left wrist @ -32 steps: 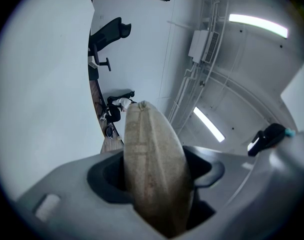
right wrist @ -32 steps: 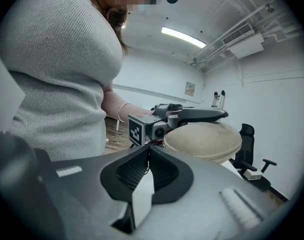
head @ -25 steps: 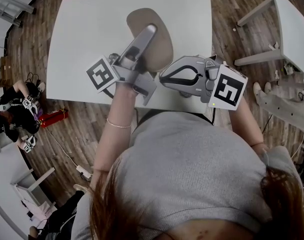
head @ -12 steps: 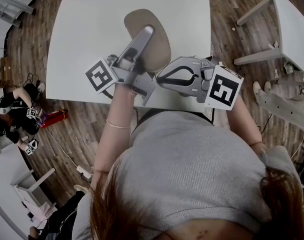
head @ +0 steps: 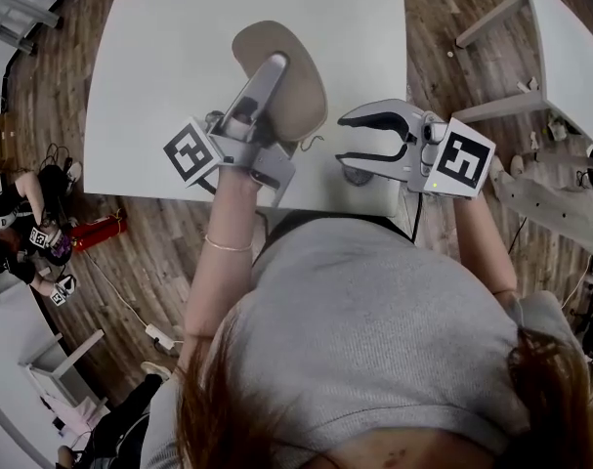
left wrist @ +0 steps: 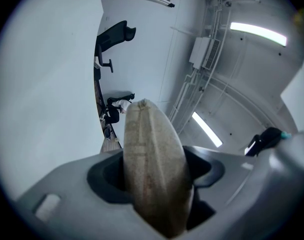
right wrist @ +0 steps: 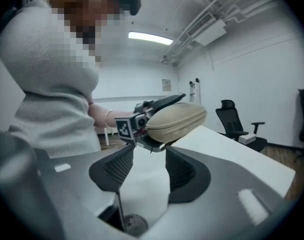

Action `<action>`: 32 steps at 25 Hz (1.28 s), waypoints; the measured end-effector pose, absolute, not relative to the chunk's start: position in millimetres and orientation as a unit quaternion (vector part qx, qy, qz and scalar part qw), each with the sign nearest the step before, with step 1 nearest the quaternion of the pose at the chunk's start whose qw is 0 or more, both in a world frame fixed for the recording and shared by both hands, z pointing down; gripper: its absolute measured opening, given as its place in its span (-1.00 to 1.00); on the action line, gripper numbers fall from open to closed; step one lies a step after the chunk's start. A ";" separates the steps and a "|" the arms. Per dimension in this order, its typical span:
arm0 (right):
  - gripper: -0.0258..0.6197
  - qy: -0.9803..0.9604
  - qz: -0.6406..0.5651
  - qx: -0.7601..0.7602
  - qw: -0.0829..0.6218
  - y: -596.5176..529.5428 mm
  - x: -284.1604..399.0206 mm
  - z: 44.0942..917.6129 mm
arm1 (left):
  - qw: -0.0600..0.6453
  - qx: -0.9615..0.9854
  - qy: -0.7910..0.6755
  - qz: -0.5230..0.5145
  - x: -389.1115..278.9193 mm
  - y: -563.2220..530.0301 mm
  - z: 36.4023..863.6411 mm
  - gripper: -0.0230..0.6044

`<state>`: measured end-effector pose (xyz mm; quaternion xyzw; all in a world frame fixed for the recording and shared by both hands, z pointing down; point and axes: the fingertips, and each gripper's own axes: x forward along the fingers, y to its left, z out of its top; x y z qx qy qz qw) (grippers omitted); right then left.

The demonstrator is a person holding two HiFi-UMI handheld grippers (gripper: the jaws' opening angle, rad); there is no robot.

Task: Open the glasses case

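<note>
Above table (head: 159,86), centre: glasses case (head: 304,96), closed, long axis roughly 11-to-5 o'clock, clamped edgewise in left gripper (head: 272,66). Right gripper (head: 343,137) empty, jaws opening, near; case at its 10 o'clock, so likely the lid-side hand.

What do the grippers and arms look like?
The left gripper and right gripper are light grey plastic with dark ribbed pads; each bears a white cube with black square markers. The right one's jaws are opening with nothing between them. Thin bracelet on the left wrist; grey knit top.
</note>
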<state>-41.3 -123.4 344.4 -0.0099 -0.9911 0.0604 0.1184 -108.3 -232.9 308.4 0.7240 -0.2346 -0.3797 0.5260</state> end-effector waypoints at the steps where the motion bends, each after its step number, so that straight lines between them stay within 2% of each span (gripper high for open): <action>1: -0.22 -0.991 0.078 0.004 0.111 -130.9 -37.8 345.7 | 0.524 0.726 -0.235 -0.377 -108.1 -232.4 308.7 0.07; 6: 0.03 -0.972 0.225 0.067 -0.010 -172.2 -37.0 331.6 | 0.528 0.743 -0.216 -0.351 -97.8 -224.2 315.4 0.07; 11: 0.11 -0.932 0.353 0.043 -0.070 -190.5 -38.4 337.3 | 0.539 0.751 -0.205 -0.321 -83.0 -208.6 336.1 0.07; 14: 0.12 -0.921 0.381 0.048 -0.065 -189.1 -45.6 355.3 | 0.544 0.751 -0.225 -0.300 -81.8 -205.6 359.2 0.07; 21: 0.15 -0.900 0.433 0.044 0.004 -159.0 -71.7 411.4 | 0.582 0.723 -0.241 -0.284 -87.3 -196.1 407.9 0.06; 29: 0.03 -0.857 0.514 0.028 0.014 -150.7 -83.0 422.4 | 0.542 0.757 -0.263 -0.252 -95.0 -201.1 407.0 0.07; 32: 0.02 -0.856 0.516 0.034 0.009 -151.9 -83.7 422.1 | 0.512 0.781 -0.283 -0.218 -95.0 -204.6 407.1 0.14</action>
